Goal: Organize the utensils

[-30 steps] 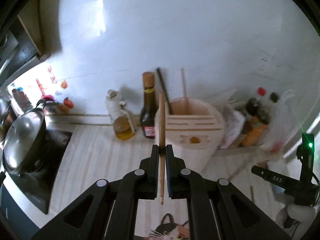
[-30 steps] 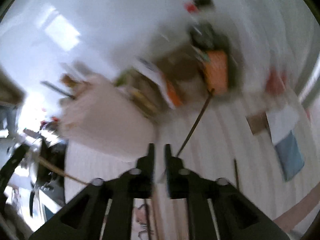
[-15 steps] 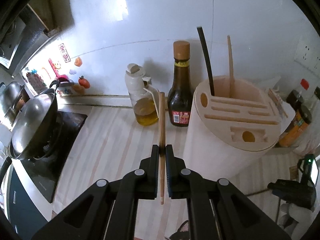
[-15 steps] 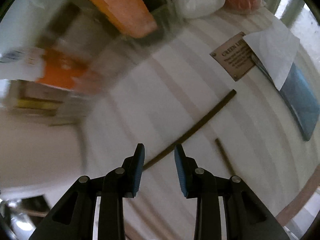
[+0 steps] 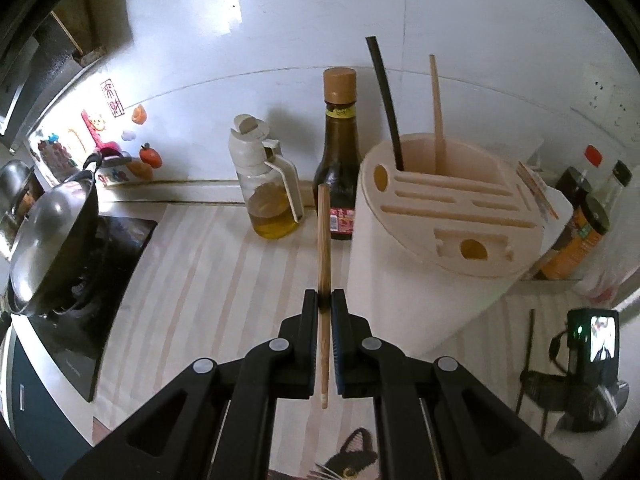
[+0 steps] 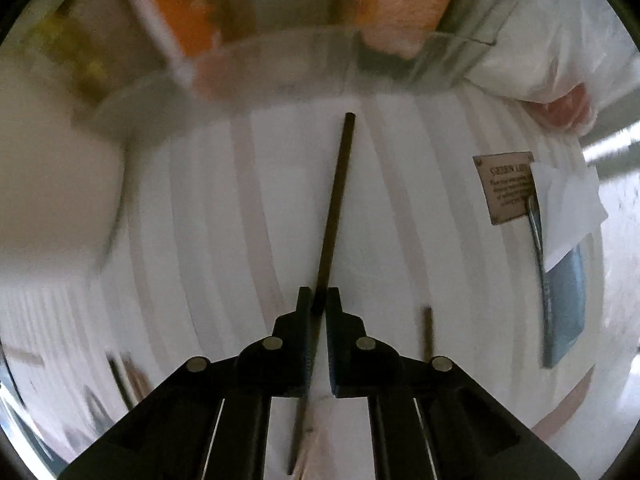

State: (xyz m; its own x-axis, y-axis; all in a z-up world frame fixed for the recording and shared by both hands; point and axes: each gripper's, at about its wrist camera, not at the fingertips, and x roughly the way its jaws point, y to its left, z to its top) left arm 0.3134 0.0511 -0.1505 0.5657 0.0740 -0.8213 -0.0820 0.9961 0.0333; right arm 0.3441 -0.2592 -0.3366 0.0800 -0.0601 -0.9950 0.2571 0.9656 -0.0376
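My left gripper [image 5: 325, 300] is shut on a light wooden chopstick [image 5: 323, 248], held upright above the striped counter, left of the beige utensil holder [image 5: 448, 216]. The holder has a black chopstick [image 5: 386, 104] and a wooden chopstick [image 5: 437, 108] standing in its back compartment. My right gripper [image 6: 318, 304] is closed around a dark chopstick [image 6: 336, 204] that lies along the counter and points away from me. A second dark stick [image 6: 427, 334] lies to its right. The right gripper also shows in the left wrist view [image 5: 576, 384], low on the counter by a dark chopstick [image 5: 527, 356].
An oil dispenser [image 5: 270, 188] and a dark sauce bottle [image 5: 338, 156] stand by the wall left of the holder. A wok [image 5: 48, 236] sits on the stove at far left. Jars [image 5: 580, 236] stand at right. A card [image 6: 506, 188] and blue cloth [image 6: 566, 304] lie right.
The left gripper moved closer to the holder with its chopstick. The right gripper turned, lined up along the dark chopstick and closed its jaws around it; they were open half a second ago.
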